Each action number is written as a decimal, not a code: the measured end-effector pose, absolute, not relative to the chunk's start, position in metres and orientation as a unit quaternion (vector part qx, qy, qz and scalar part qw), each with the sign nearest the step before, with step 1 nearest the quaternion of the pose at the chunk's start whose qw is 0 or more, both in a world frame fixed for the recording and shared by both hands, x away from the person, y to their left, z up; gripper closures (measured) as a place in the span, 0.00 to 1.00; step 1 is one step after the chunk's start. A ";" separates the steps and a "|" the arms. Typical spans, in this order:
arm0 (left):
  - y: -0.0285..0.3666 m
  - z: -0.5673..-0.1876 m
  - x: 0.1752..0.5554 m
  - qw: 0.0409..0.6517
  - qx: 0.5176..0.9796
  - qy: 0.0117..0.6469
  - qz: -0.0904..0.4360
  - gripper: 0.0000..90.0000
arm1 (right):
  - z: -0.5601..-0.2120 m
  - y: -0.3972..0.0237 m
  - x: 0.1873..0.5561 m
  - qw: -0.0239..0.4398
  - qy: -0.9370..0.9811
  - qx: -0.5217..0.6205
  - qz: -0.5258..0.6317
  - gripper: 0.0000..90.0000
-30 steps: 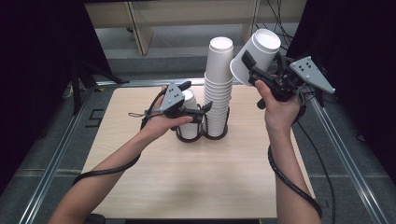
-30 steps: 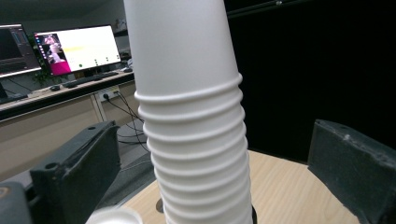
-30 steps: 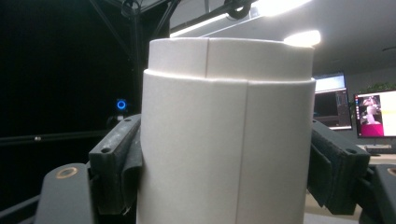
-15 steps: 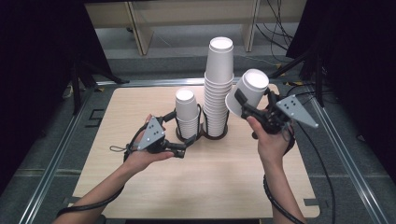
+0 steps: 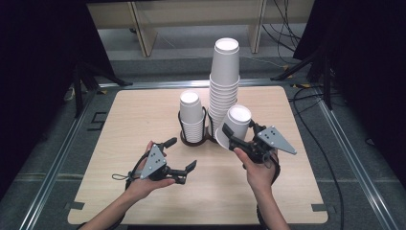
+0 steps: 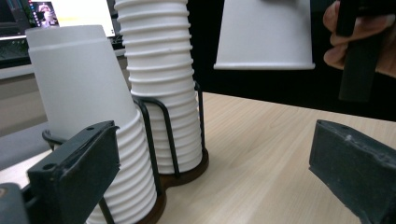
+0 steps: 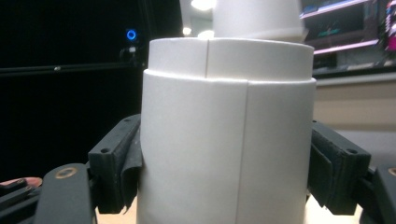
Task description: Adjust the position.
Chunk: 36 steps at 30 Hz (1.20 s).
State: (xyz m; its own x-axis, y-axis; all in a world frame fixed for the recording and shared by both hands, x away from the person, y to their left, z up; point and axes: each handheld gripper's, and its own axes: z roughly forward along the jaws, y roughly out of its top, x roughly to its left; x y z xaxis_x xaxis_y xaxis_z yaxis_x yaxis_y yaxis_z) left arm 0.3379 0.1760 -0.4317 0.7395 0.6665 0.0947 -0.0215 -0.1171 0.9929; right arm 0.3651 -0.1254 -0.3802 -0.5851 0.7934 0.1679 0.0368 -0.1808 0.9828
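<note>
The paper cup is held upside down, base up and rim down, and tilted so that its base leans toward the tall stack. It hangs just in front of and to the right of that stack, above the worktop; its lower rim looks close to the wood, though the high view does not settle whether it touches. Its long axis runs from the rim near the person's side up and away toward the stacks.

The right gripper pinches this cup across its wall, one jaw on each side, as the right gripper view shows, where the cup sits squarely between the pads. It may be two nested cups, since a second rim-like step shows near the base.

The short stack stands to the left of the cup, beside the tall stack, both in the black wire holder. From the cup, the short stack lies leftward and slightly farther away, so placing the cup there would call for a lift and a sideways carry.

The left gripper is spread wide and holds nothing, low over the worktop, near the short stack and pointed toward the holder.
</note>
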 end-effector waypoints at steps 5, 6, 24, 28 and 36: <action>0.166 -0.445 0.340 0.608 0.707 0.230 0.277 0.01 | -0.403 -0.116 0.370 0.238 0.571 0.391 0.681 0.25; 0.163 -0.446 0.340 0.608 0.708 0.228 0.277 0.01 | -0.405 -0.115 0.372 0.234 0.565 0.396 0.685 0.25; 0.117 -0.459 0.358 0.612 0.733 0.197 0.223 0.00 | -0.430 -0.105 0.365 0.214 0.570 0.439 0.660 0.25; 0.110 -0.460 0.362 0.620 0.728 0.196 0.219 0.00 | -0.431 -0.103 0.366 0.216 0.576 0.441 0.654 0.25; 0.100 -0.458 0.368 0.611 0.735 0.195 0.221 0.00 | -0.429 -0.099 0.367 0.211 0.587 0.429 0.653 0.25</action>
